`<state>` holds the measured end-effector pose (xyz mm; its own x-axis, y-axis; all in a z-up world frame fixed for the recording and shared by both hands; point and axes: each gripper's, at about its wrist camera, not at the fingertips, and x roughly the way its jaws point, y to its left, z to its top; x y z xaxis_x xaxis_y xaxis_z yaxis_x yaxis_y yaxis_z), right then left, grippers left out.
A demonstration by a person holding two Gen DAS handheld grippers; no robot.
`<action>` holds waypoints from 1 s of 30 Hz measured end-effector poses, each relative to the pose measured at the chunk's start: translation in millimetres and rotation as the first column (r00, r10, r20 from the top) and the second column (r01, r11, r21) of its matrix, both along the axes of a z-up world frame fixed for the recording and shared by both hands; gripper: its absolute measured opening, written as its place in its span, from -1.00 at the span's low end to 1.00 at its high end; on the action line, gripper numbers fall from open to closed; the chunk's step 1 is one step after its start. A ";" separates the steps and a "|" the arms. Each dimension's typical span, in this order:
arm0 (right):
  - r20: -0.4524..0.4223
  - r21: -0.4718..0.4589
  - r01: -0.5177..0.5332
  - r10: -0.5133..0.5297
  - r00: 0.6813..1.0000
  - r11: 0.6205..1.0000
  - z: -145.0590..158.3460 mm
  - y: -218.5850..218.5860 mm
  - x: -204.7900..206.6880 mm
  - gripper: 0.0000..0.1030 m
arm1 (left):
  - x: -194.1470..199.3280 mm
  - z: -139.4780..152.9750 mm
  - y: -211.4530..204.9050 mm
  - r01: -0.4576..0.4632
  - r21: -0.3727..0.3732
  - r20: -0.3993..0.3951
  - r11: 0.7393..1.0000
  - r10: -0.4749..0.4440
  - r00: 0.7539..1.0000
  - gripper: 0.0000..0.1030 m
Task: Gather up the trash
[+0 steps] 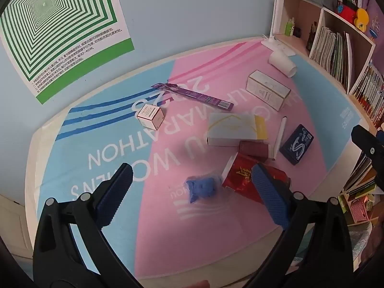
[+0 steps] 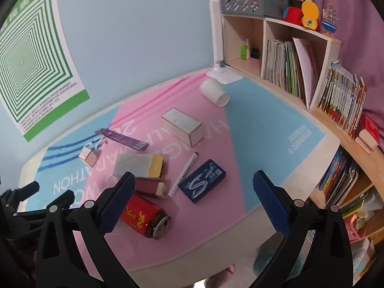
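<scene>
The surface [image 2: 264,129] wears a pink-and-blue mat [image 1: 72,144] reading "MARATHON". Trash lies mid-mat: white box [image 2: 182,126], dark "S" box [image 2: 204,183], red can [image 2: 144,217], crumpled blue wad [image 1: 202,188]. The can's lettering is unreadable. Left gripper [image 1: 192,176] and right gripper [image 2: 194,183] hover, jaws released, empty.

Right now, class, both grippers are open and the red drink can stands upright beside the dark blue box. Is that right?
One detail is wrong: the red drink can lies on its side, as the right wrist view shows. Both grippers are open, left and right, and the dark blue box is nearby.
</scene>
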<state>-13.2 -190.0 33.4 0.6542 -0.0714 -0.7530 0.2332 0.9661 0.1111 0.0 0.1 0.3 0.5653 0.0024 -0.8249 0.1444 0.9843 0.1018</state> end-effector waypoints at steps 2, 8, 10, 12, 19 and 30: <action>-0.015 -0.015 -0.016 0.016 1.000 1.000 -1.6 0.1 3.5 0.89 | 0.2 0.8 -0.1 -0.002 0.001 0.006 1.000 0.002 1.000 0.88; 0.008 -0.033 -0.011 0.012 1.000 0.999 -1.5 11.3 0.5 0.89 | -1.0 -2.1 1.3 0.001 -0.006 -0.003 1.000 -0.001 1.000 0.88; 0.010 -0.027 -0.010 0.010 1.000 1.000 -1.4 11.7 -0.1 0.89 | 0.4 -1.6 1.2 0.001 -0.005 -0.001 1.000 -0.001 1.000 0.88; -0.002 -0.017 -0.015 0.015 1.000 1.000 -1.4 8.1 1.9 0.89 | 0.6 -1.9 0.4 0.000 -0.003 0.000 1.000 0.000 1.000 0.88; 0.005 -0.008 -0.001 0.001 1.000 1.000 -3.5 7.0 2.2 0.89 | 2.2 -0.5 0.5 -0.001 0.003 -0.006 1.000 0.001 1.000 0.88; 0.002 -0.009 -0.004 0.004 1.000 1.000 -2.6 1.9 2.0 0.89 | 3.1 -0.4 2.0 0.004 0.000 -0.006 1.000 -0.004 1.000 0.88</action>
